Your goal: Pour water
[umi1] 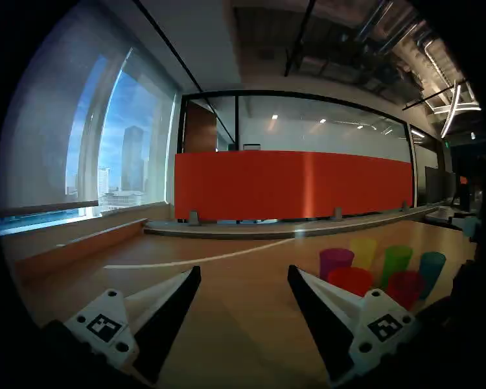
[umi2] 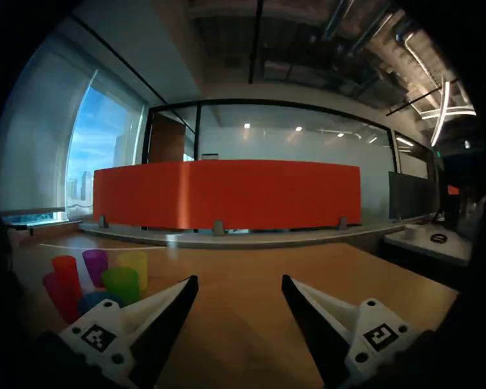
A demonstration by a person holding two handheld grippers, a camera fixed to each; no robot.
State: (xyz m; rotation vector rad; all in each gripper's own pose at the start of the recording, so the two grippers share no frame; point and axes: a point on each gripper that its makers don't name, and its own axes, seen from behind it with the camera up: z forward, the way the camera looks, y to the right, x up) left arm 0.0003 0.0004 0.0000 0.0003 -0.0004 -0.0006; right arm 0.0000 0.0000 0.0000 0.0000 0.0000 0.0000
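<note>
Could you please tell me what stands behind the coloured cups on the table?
Behind the cups the wooden table runs to an orange partition, with a glass wall above it. The front cups partly hide the back ones.

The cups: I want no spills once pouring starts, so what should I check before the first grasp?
1. Left gripper open and holding nothing: ok.
2. Right gripper open and holding nothing: ok.
3. Cups standing upright on the table: ok.
4. Room around a single cup for both fingers: not ok, they stand packed close together.
5. Which cup holds water: cannot tell, the views look at them from the side.
</note>
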